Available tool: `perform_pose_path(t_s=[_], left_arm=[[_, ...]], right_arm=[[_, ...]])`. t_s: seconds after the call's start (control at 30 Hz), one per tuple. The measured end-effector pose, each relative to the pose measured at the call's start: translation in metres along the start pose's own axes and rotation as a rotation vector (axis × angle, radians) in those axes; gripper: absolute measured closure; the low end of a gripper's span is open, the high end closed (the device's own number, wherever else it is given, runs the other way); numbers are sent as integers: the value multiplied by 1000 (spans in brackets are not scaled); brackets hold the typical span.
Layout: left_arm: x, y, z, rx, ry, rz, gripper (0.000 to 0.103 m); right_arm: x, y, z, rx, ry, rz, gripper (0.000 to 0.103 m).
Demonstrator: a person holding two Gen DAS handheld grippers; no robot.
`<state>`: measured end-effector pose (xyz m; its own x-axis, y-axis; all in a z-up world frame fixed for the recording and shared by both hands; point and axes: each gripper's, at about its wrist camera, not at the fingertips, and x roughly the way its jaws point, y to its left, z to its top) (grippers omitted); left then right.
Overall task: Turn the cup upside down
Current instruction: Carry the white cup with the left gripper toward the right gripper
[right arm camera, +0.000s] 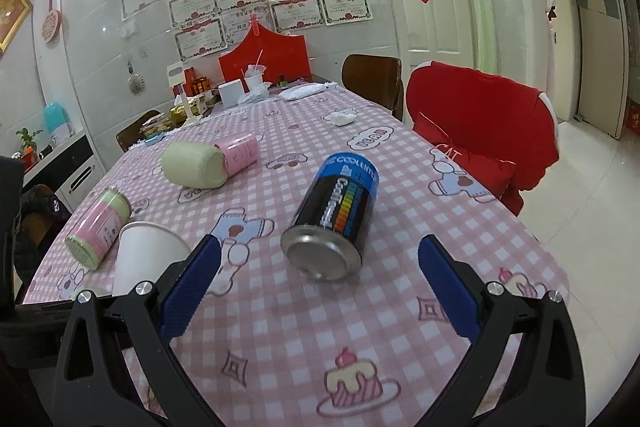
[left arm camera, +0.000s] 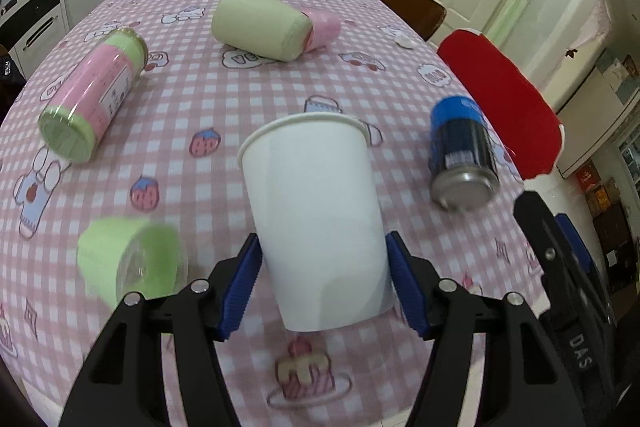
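Note:
A white paper cup (left arm camera: 316, 223) sits between the blue pads of my left gripper (left arm camera: 322, 279), rim pointing away and up, its base near the pink checked tablecloth (left arm camera: 240, 99). The pads press on both sides of the cup's lower half. The cup also shows at the left of the right wrist view (right arm camera: 144, 255). My right gripper (right arm camera: 320, 291) is open and empty above the near table edge, a blue-and-black can (right arm camera: 336, 215) lying just beyond its fingertips.
The can (left arm camera: 460, 155) lies right of the cup. A pink-and-green jar (left arm camera: 92, 95) lies at the left, a green-and-pink roll (left arm camera: 272, 27) farther back, a green-filled clear jar (left arm camera: 132, 263) near left. A red-covered chair (right arm camera: 480, 123) stands at the right edge.

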<state>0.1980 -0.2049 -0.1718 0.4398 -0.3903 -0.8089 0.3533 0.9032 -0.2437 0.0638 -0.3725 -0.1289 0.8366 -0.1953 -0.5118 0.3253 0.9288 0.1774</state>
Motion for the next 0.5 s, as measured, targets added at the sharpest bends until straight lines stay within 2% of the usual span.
perform_pose_path(t_s=[0.37,0.5], left_arm=[[-10,1,-37,27,19,-26,40],[-10,7,-42,16,42,-49,39]], right_arm=[[-19,7,-13,-6,28,7,8],[-15,9,-16,12,64,51,8]])
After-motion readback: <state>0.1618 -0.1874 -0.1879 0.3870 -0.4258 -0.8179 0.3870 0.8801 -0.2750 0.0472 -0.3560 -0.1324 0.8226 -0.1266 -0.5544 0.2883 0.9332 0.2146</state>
